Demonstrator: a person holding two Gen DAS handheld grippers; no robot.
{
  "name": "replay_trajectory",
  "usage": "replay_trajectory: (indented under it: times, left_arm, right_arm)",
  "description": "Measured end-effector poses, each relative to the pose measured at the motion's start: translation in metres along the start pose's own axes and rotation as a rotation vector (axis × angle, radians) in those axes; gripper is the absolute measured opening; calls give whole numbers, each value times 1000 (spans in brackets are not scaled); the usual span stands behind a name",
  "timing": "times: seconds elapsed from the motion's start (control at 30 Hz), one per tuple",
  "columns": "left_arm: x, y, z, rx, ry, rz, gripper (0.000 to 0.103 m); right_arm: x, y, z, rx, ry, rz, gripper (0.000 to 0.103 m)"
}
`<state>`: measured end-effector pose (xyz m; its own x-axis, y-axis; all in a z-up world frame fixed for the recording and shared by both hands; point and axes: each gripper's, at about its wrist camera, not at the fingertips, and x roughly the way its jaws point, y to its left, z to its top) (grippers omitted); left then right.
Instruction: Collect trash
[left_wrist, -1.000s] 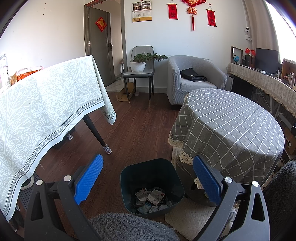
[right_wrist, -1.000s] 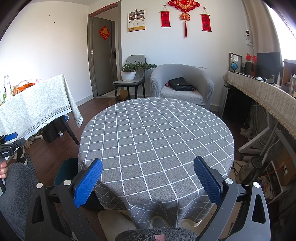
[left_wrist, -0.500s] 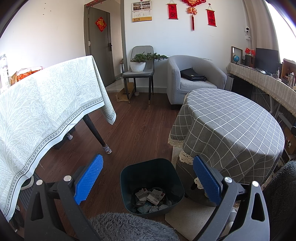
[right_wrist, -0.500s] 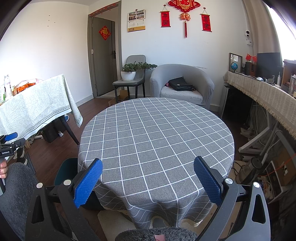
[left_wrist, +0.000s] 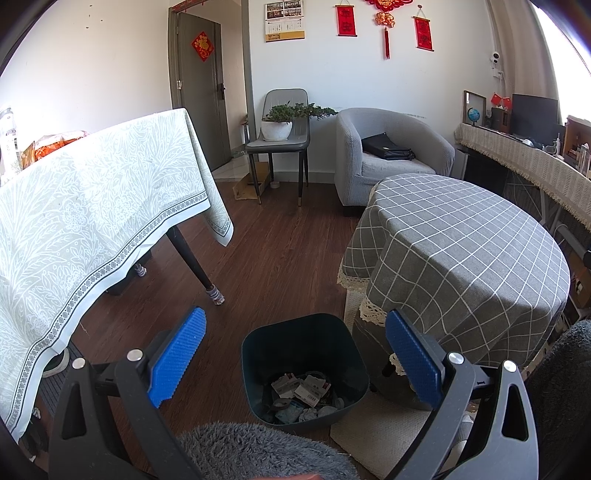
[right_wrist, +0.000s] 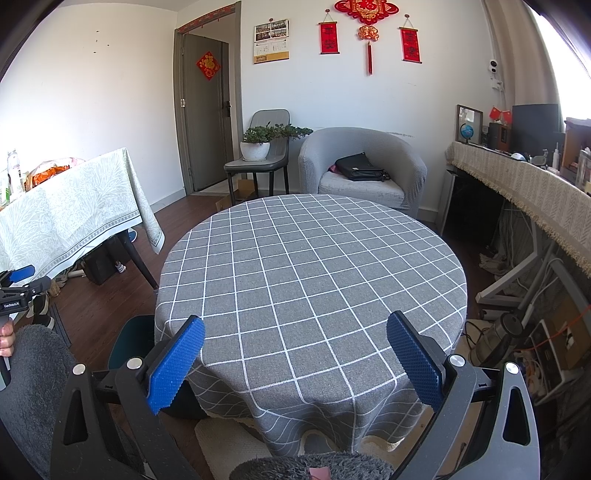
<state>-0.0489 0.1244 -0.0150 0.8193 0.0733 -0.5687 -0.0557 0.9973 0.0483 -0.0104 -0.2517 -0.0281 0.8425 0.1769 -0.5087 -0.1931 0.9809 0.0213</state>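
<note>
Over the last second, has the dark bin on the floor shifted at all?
No. The bin sits in the same spot beside the round table, between the open left gripper fingers as before.

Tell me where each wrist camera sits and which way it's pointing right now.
Left wrist: on the left claw, open, aimed down at the dark bin of trash on the floor beside the round table; a fuzzy grey sleeve shows below.
Right wrist: on the right claw, open, facing across the checked tabletop toward the armchair; the hand holding the other claw shows at left.
Shared: round table, bin, armchair, green-clothed table.
</note>
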Motion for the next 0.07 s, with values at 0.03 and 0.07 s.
replay_trajectory:
  times: [0.03, 0.07]
  left_arm:
    - [0, 0, 0, 0, 0, 0, 100]
    - [0, 0, 0, 0, 0, 0, 100]
  right_arm:
    - [0, 0, 0, 0, 0, 0, 100]
    - [0, 0, 0, -1, 0, 0, 100]
